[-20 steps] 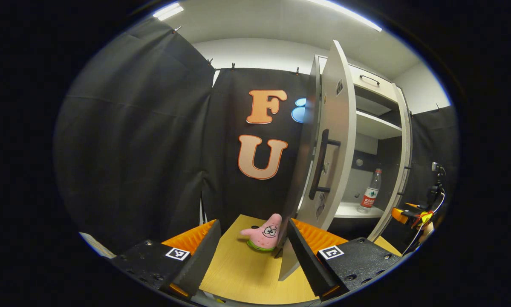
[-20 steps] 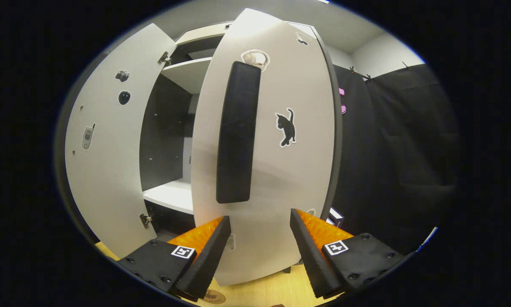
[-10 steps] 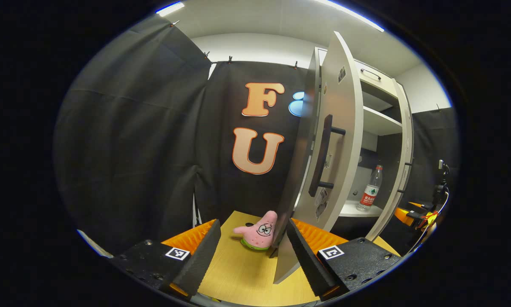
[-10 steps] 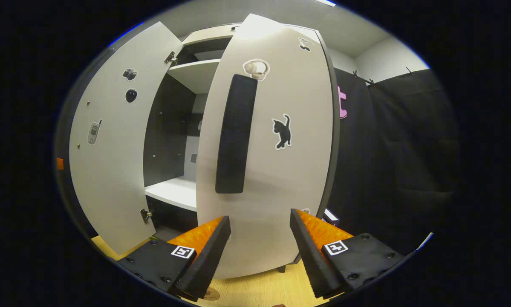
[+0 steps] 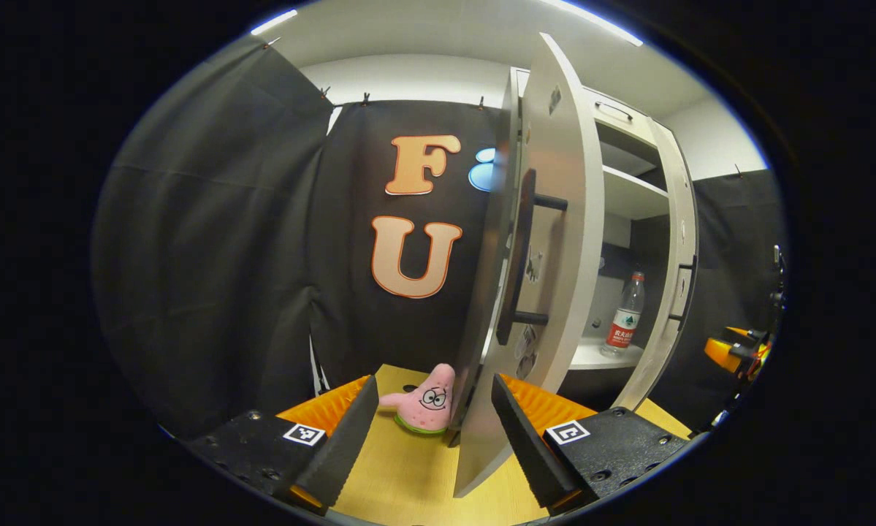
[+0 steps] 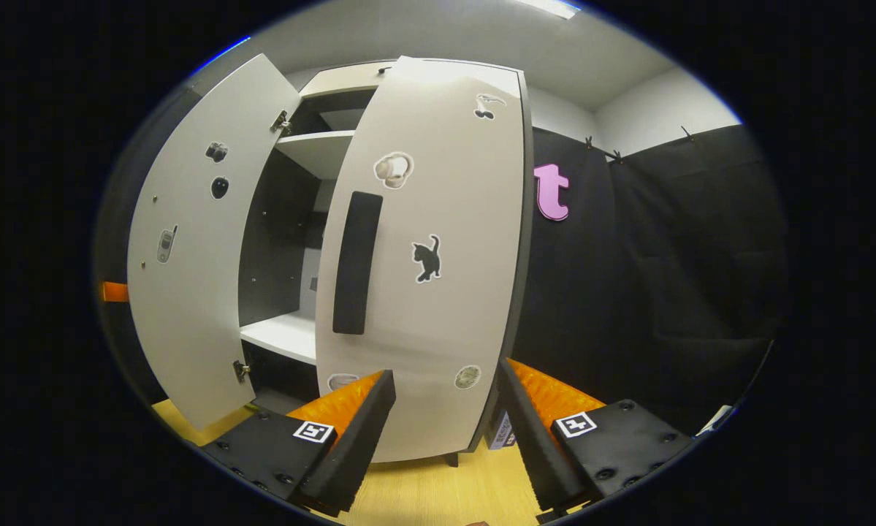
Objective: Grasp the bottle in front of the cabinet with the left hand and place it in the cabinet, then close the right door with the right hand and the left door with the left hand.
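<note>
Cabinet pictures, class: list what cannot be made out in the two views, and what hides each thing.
- Bottle, left gripper view: label print too small to read.
- Cabinet interior, right gripper view: the right door covers most of the lower shelf, so what stands there is hidden.
- Plush star toy, left gripper view: its right side sits behind the left door.

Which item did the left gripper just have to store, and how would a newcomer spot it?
Find the tall white cabinet with both doors ajar. On its lower white shelf stands a clear plastic bottle with a red cap and red label, upright, the one item visible inside.
</note>
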`<action>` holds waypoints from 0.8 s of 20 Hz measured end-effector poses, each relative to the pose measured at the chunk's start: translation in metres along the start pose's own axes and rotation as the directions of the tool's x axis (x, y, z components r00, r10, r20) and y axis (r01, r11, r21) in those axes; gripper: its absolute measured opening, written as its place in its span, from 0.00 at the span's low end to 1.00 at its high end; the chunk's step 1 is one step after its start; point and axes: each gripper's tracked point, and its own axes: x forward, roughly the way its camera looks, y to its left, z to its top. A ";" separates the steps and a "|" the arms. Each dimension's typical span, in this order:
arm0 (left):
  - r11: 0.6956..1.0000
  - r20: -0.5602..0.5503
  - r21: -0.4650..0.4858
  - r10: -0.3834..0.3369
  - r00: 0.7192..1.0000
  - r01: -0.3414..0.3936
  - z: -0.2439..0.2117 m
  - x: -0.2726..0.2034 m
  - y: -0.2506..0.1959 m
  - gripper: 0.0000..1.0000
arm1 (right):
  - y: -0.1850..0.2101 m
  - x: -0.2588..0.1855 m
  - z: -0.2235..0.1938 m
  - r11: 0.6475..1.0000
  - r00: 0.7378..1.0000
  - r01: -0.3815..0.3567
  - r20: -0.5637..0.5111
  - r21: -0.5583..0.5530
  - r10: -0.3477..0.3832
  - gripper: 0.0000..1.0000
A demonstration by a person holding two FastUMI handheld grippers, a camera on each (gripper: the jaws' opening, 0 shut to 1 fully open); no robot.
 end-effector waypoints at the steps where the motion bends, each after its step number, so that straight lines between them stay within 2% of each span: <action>1: 1.000 -0.001 0.004 -0.005 1.000 0.005 -0.002 0.004 -0.004 0.95 | -0.006 -0.005 0.003 1.000 1.000 0.007 0.005 0.003 -0.007 0.94; 4: 1.000 -0.008 0.012 0.009 1.000 -0.009 -0.006 0.007 -0.007 0.92 | -0.024 -0.021 0.009 1.000 0.999 0.028 0.016 0.010 -0.028 0.94; 6: 1.000 -0.016 -0.003 0.001 1.000 -0.001 -0.008 0.009 -0.013 0.94 | -0.036 -0.031 0.013 0.999 0.999 0.041 0.024 0.011 -0.042 0.94; 16: 0.993 -0.031 0.013 -0.117 0.993 0.118 -0.016 0.015 -0.092 0.93 | -0.082 -0.064 0.023 0.999 0.998 0.052 0.039 -0.002 -0.052 0.94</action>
